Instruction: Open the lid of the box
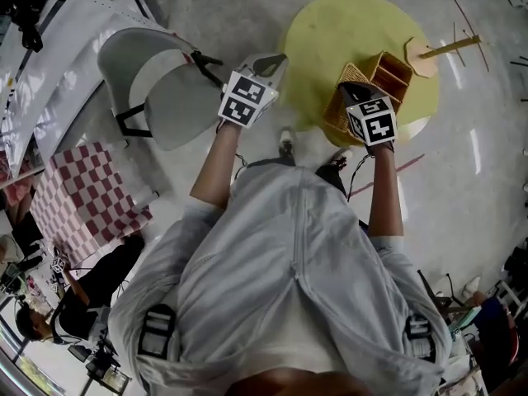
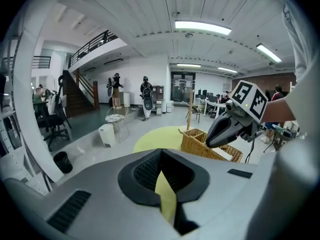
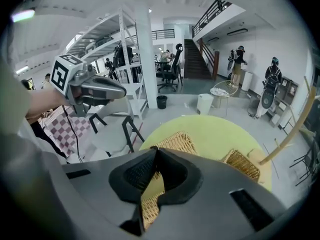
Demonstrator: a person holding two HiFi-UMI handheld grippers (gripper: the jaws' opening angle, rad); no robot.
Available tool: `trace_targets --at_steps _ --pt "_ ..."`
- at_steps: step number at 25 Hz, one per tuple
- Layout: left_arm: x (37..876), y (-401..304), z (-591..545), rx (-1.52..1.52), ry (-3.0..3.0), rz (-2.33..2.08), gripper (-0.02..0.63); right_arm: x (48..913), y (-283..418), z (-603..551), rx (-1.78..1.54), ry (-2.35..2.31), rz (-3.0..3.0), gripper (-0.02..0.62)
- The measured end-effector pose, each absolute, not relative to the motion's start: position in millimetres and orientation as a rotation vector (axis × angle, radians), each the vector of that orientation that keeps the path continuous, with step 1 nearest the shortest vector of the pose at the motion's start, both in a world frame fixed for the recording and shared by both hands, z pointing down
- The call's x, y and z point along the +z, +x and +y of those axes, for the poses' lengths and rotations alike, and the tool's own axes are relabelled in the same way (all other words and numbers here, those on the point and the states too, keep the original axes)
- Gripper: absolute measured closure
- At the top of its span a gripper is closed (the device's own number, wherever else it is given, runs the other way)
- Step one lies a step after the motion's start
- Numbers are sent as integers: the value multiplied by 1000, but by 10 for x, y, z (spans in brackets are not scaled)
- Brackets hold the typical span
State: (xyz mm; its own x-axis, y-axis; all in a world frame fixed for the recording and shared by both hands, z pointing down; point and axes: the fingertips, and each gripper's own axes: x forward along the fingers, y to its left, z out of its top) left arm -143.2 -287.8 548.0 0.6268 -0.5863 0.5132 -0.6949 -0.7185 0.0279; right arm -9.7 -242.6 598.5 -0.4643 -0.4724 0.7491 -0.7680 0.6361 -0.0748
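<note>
**Lid not yet touched, both grippers short of the box**

The round yellow table (image 1: 330, 31) is ahead of both my grippers, and the wicker box (image 1: 337, 114) stands on its near edge. It is directly below and ahead of my right gripper (image 1: 353, 79), and off to the right of my left gripper (image 1: 272, 63).

As I judge it, the opening has not started. The near end of the box, under my right jaws, shows a flat stretch of weave that I take for the lid, lying down. The far end shows brown compartments open from above. I cannot tell whether that is a second flap already up or simply an uncovered part.

Neither gripper has hold of anything. My right jaws are drawn together at the tips, with only the weave showing through the slit behind them. They hang above the box, not on it. My left jaws are likewise closed and empty, with bare yellow tabletop showing behind them, and they are well apart from the box. Still to do: find the lid's edge, get a jaw on it and swing it up.

The box's long axis runs from the near end below my right gripper away and to the right, slantwise to the line that gripper points along. A wooden stick (image 1: 450, 48) lies beyond the far end of the box.
</note>
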Motion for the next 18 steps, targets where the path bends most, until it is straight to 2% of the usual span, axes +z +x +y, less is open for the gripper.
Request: trace_targets --at_steps 6,11,18 --pt "5689 -1692 -2864 728 2566 -1059 581 6305 -305 -2509 606 940 -2095 551" --pt "5837 -1754 -2862 752 2535 -1052 581 6535 -367 -2546 690 922 -2090 489" --pt "5762 -1537 -2771 748 2570 -1032 581 6318 -90 -2497 697 1003 -2125 473"
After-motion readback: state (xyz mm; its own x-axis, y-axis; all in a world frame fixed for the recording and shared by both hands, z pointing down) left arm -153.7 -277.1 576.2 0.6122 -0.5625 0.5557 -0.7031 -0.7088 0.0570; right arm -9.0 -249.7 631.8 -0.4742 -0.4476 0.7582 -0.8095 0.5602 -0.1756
